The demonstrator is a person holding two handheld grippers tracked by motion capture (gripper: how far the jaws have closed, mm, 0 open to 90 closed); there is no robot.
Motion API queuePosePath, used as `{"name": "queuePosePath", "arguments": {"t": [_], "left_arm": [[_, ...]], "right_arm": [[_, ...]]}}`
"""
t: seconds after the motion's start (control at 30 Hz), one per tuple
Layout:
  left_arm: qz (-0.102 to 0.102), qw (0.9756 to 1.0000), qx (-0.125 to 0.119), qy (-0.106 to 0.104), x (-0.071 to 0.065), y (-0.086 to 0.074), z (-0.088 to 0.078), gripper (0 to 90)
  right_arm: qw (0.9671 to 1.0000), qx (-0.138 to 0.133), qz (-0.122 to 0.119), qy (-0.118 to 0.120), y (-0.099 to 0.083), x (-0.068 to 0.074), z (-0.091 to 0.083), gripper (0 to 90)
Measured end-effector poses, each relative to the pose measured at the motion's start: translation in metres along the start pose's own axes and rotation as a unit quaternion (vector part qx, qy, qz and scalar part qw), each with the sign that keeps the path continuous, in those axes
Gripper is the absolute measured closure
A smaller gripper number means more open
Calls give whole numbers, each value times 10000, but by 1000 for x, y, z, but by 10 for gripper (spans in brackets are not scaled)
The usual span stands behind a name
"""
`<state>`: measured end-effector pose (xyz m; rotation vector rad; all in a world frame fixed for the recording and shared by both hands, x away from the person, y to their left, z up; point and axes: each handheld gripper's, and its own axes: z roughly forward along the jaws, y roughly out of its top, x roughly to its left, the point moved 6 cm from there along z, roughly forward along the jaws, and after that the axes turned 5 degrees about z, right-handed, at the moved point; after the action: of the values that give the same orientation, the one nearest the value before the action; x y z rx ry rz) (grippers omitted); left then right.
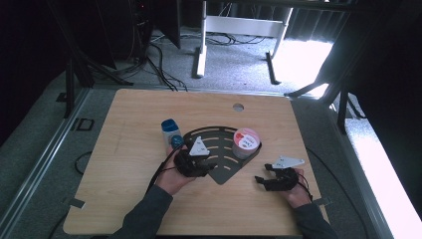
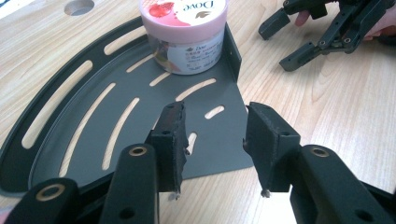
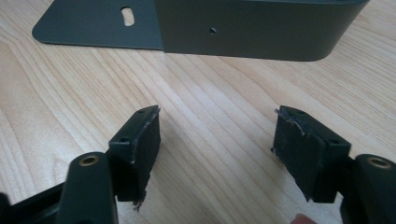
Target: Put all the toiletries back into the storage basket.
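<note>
My left hand-held gripper [image 2: 214,140] hung empty, jaws apart, over the dark slotted corner tray [image 2: 70,140]; my right hand-held gripper [image 3: 217,154] gaped beside it.

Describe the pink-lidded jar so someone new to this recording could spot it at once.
On the wooden table lies a dark, fan-shaped slotted rack. The jar stands upright in that rack's right corner, against its raised wall. Its round pink lid with a red picture sets it apart from the blue-capped bottle, which stands off the rack at its left edge.

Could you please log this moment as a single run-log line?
left hand-held gripper: open over corner shelf | right hand-held gripper: open, empty, on table | Dove jar: on shelf | blue bottle: beside shelf
</note>
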<state>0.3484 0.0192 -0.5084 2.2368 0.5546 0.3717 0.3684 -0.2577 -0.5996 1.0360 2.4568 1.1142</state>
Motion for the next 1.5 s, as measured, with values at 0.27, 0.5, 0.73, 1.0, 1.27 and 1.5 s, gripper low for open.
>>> {"name": "queuePosePath", "arguments": {"t": [0.27, 0.5, 0.73, 1.0, 1.27, 1.5], "left_arm": [[-3, 10000, -23, 42, 3, -6, -7, 727], [-62, 9998, -107, 125, 8, -11, -15, 896], [-148, 9995, -84, 254, 15, -16, -25, 900], [-307, 9991, -87, 284, 21, -24, -34, 872], [-459, 9985, -165, 249, 25, -30, -46, 780], [-599, 9977, -211, 223, 30, -37, -56, 665]], "right_arm": [[10000, 11, 21, -3, 0, 1, 0, 301], [10000, 7, 15, -3, 0, 1, 0, 301], [10000, 8, 13, -3, 0, 1, 0, 300], [10000, 9, 15, -3, 0, 1, 0, 300], [10000, 10, 15, -2, 0, 1, 0, 300], [10000, 7, 20, -2, 0, 1, 0, 300]]}}
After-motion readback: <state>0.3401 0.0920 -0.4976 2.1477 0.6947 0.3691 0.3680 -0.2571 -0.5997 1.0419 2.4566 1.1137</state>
